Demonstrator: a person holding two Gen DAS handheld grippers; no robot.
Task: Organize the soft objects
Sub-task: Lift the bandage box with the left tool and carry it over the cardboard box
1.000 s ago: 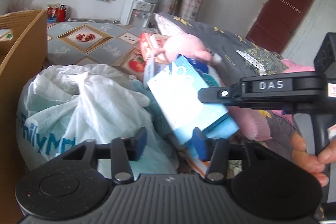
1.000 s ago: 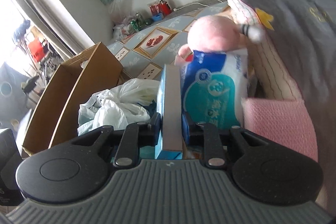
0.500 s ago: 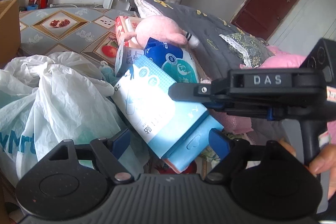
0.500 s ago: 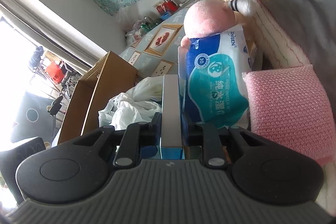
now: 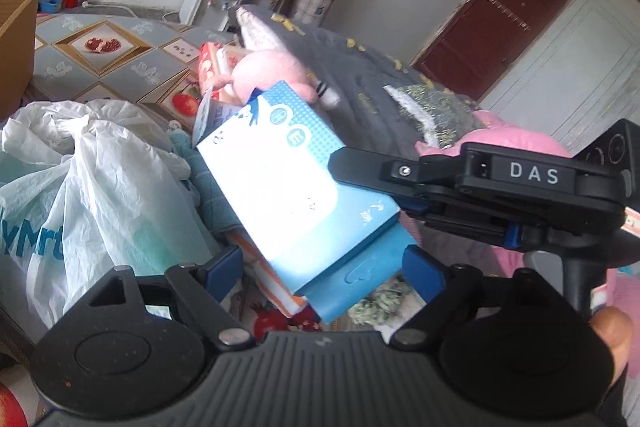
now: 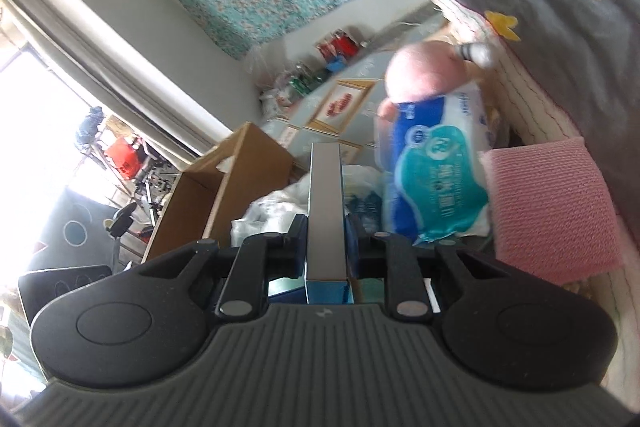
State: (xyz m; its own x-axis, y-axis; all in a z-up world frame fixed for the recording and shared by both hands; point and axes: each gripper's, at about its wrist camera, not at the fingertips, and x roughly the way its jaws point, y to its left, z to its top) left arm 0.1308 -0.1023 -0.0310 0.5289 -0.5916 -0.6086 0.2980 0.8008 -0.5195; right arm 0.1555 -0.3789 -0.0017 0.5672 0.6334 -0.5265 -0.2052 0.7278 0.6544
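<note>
Two hand-held grippers over patterned bedding (image 5: 132, 75): left (image 5: 322, 269) spread, right (image 6: 325, 241) clamping blue box (image 5: 288, 187).

Blue box (image 5: 280, 183) between spread claw (image 5: 324, 269)

Left gripper (image 5: 322, 269): matte black body with a ribbed grey-black top plate, two round discs at the sides, silver pivot screws on angular black linkage arms, and blue pads on the fingers (image 5: 224, 267). Right gripper (image 6: 327, 241): same black build, ribbed plate bearing a small pale mark, silver screws, blue-lined fingers (image 6: 352, 239); seen side-on from the left wrist view, it carries white "DAS" lettering, one silver screw and a black pistol-style handle.
</note>
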